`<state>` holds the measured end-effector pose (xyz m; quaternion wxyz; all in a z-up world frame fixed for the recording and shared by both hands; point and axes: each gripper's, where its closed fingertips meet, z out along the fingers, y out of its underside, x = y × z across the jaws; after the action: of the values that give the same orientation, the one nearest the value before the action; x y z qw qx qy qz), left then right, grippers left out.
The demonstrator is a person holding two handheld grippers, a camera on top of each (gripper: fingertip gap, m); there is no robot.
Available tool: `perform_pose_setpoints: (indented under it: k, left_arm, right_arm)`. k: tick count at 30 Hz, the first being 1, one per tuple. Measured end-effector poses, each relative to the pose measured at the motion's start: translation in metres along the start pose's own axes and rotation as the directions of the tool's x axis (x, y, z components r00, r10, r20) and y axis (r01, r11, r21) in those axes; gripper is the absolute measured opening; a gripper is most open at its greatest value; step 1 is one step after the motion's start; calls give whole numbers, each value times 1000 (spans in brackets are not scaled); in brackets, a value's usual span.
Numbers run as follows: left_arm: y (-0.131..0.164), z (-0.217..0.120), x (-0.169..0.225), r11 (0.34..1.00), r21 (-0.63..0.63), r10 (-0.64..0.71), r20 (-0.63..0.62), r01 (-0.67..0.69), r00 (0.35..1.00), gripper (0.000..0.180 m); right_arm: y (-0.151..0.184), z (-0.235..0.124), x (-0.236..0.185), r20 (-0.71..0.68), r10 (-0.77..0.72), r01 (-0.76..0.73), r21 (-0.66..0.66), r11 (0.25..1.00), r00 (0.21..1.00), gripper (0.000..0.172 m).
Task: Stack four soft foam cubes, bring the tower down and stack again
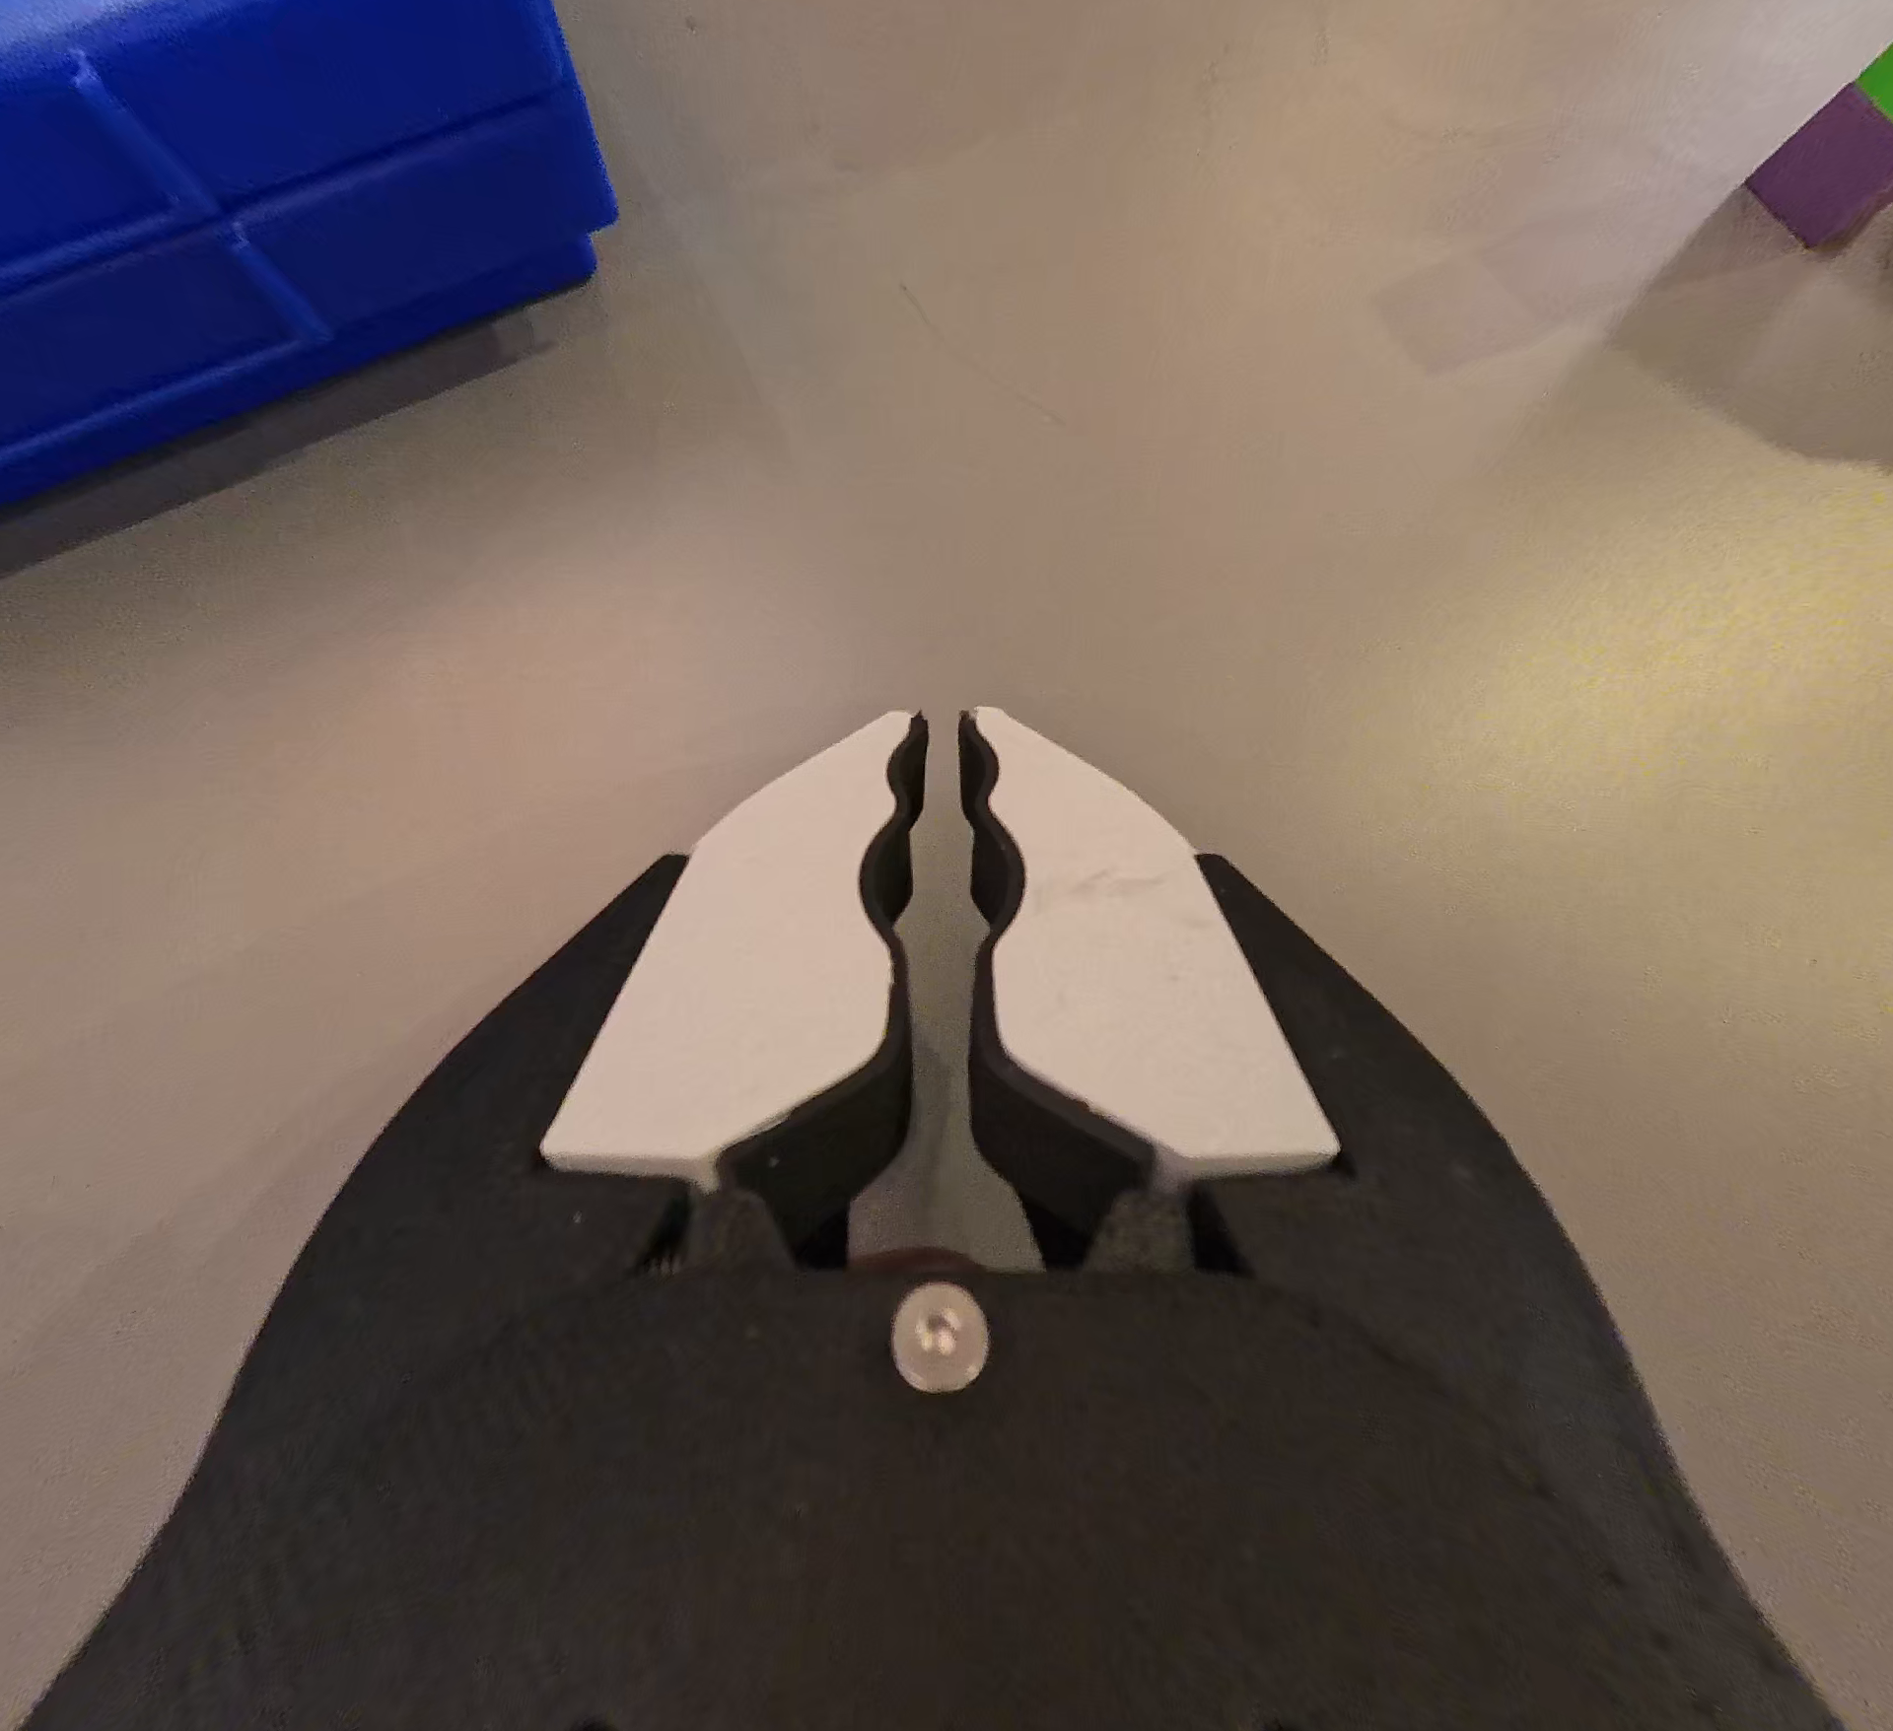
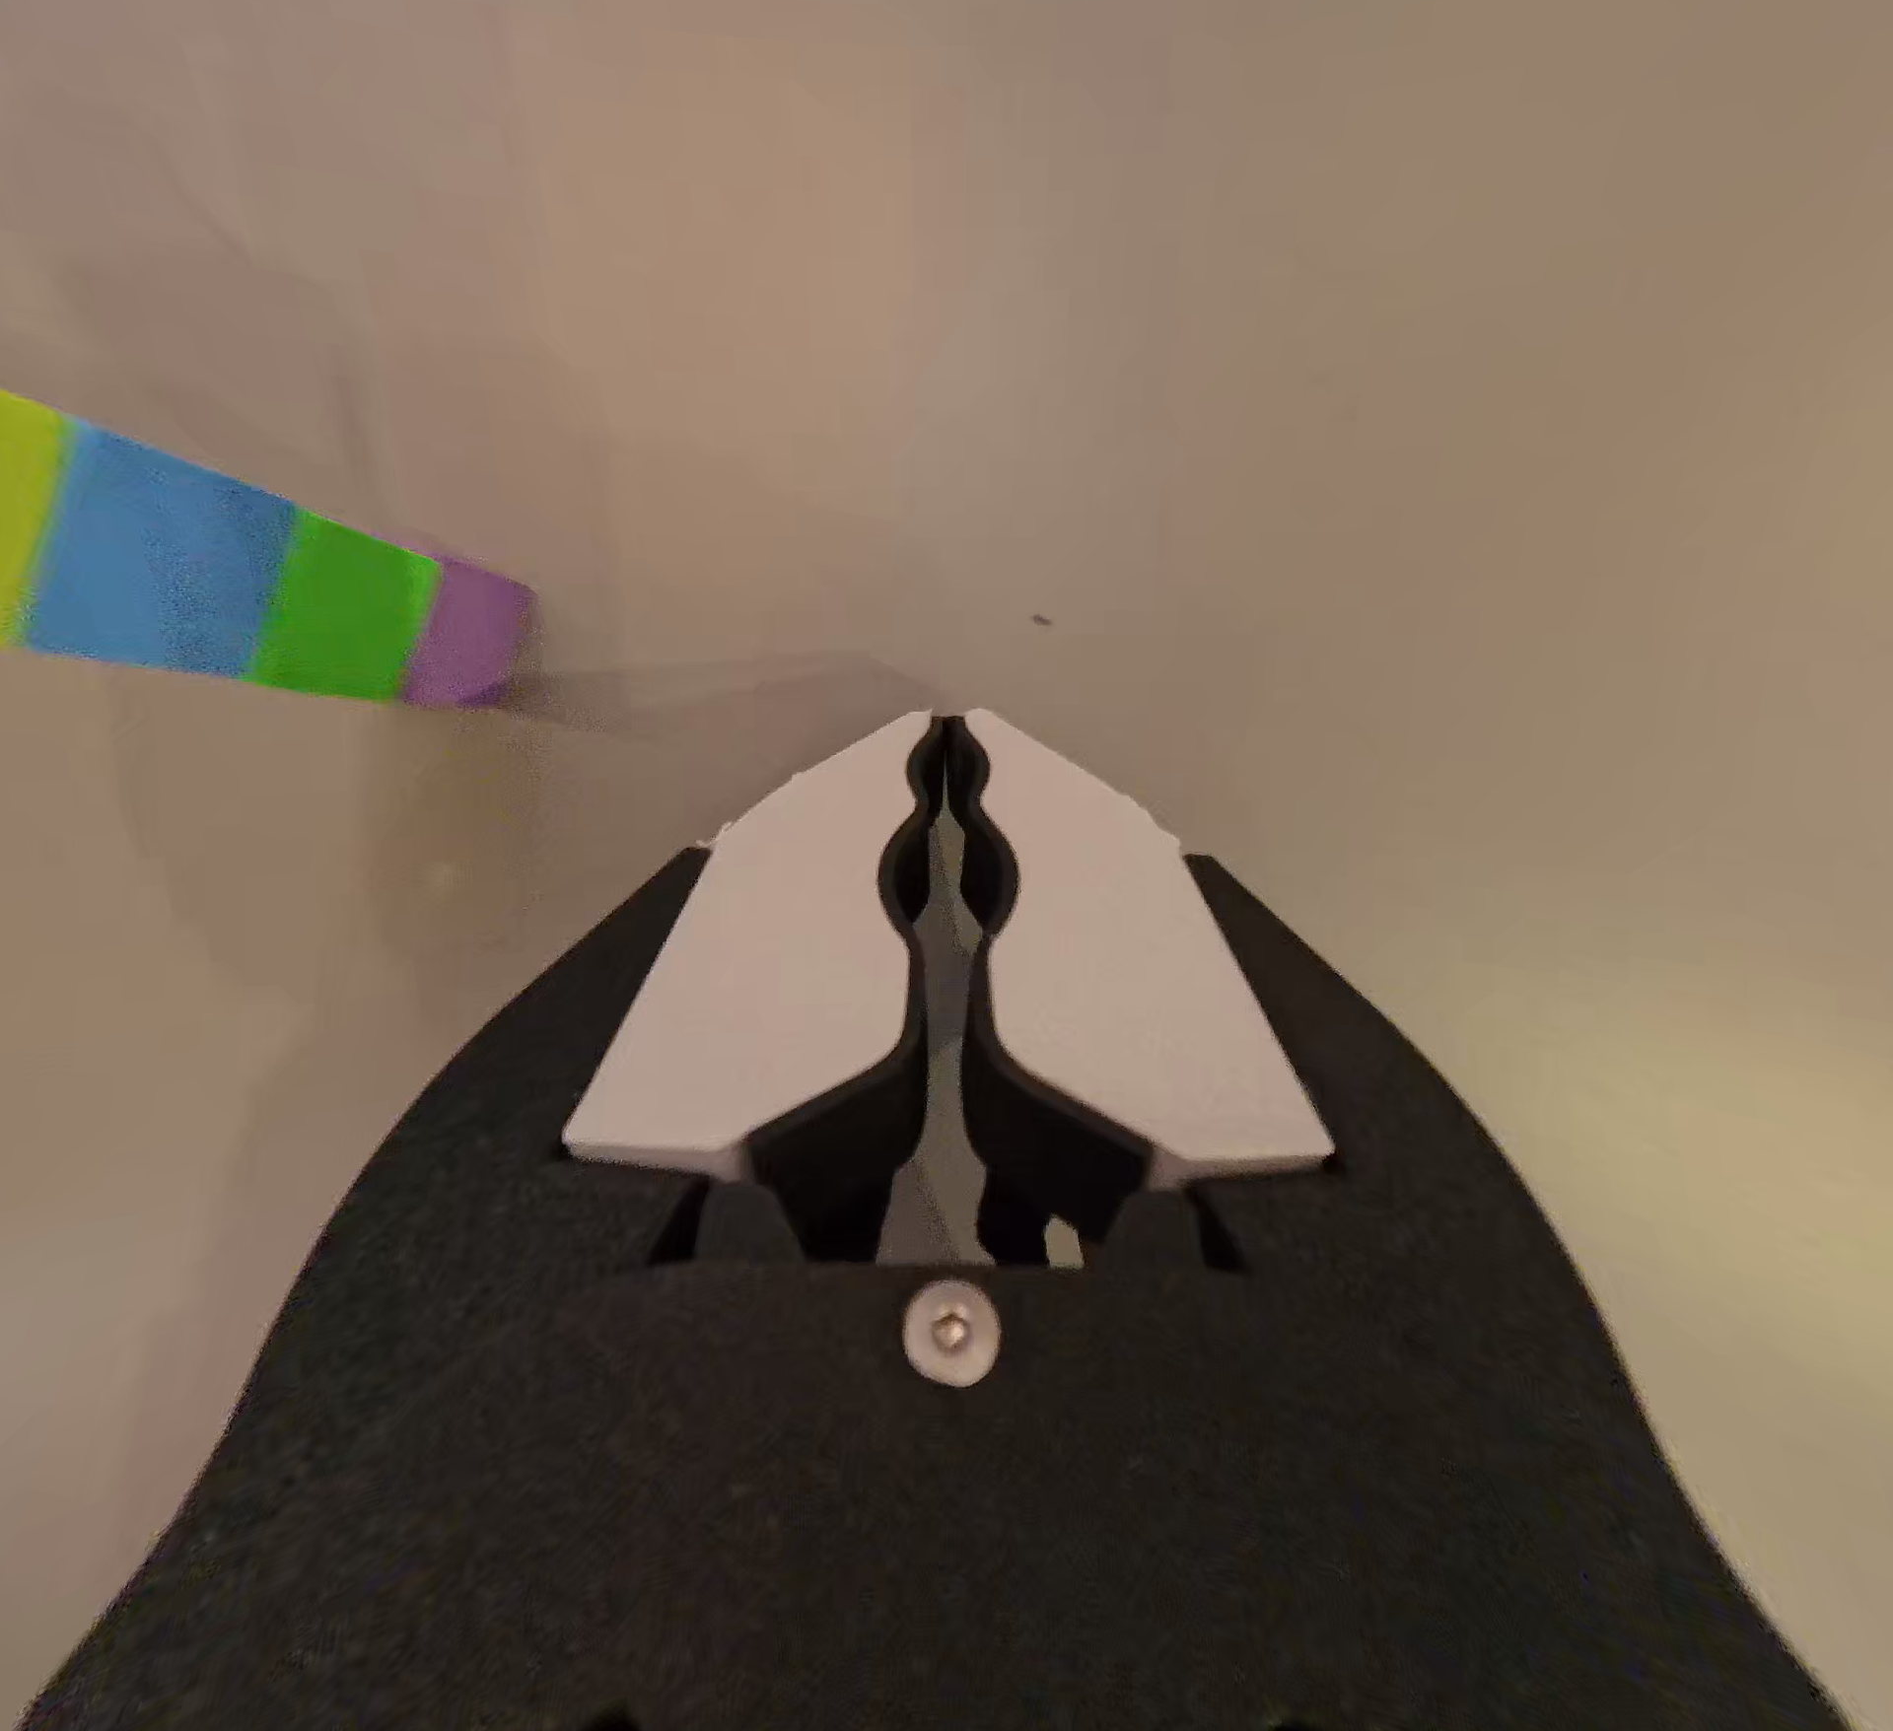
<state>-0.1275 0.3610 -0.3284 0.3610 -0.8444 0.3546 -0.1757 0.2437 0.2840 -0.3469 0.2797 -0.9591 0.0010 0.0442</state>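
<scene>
In the right wrist view a tower of foam cubes stands on the pale table (image 2: 1127,248) at the left: a purple cube (image 2: 471,642) at the bottom, then a green cube (image 2: 343,622), a blue cube (image 2: 164,555) and a yellow-green cube (image 2: 26,514) at the top. My right gripper (image 2: 944,717) is shut with nothing between its fingertips, to the right of the tower's base and apart from it. In the left wrist view the purple cube (image 1: 1823,166) and the green cube (image 1: 1880,84) show at the right edge. My left gripper (image 1: 942,717) is slightly open and empty, over bare table.
A blue plastic bin (image 1: 256,146) stands at the upper left of the left wrist view. The pale table top (image 1: 1127,146) lies between the bin and the tower. Spacing between my two grippers at the tips: around 40 cm. The purple cube (image 2: 471,642) lies some 8 cm from my right tips, 30 cm from my left tips.
</scene>
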Motion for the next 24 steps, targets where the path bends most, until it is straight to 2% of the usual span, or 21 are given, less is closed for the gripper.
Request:
perform_pose_setpoints:
  k: [3,4,7,9,11,13,18,24]
  left_arm:
    - [-1,-3,-3,1000,8,-8,4,8,1000,6]
    - [-2,-3,-3,1000,12,-10,3,10,1000,6]
    - [-3,-5,-5,1000,21,-8,9,7,1000,6]
    - [-4,-9,-8,1000,24,4,20,-5,1000,6]
    - [-4,-13,-12,1000,31,4,27,-5,1000,7]
    - [-3,-14,-15,999,37,-14,14,13,1000,7]
    - [1,-14,-18,998,45,-32,3,32,999,13]
    - [-15,-15,13,992,86,98,-41,-94,994,31]
  right_arm:
    - [-14,12,-40,46,-42,44,-39,998,998,0]
    - [-21,16,-63,107,-44,49,-44,998,993,0]
    - [-44,21,-120,206,-106,107,9,994,973,0]
    - [-51,18,-141,253,-136,129,43,991,958,0]
    - [-51,14,-136,224,-164,153,63,986,961,0]
    - [-52,8,-126,253,-149,128,98,987,956,0]
    - [-51,7,-91,223,-111,87,118,989,968,2]
    - [-54,6,-93,201,-191,160,163,974,961,5]
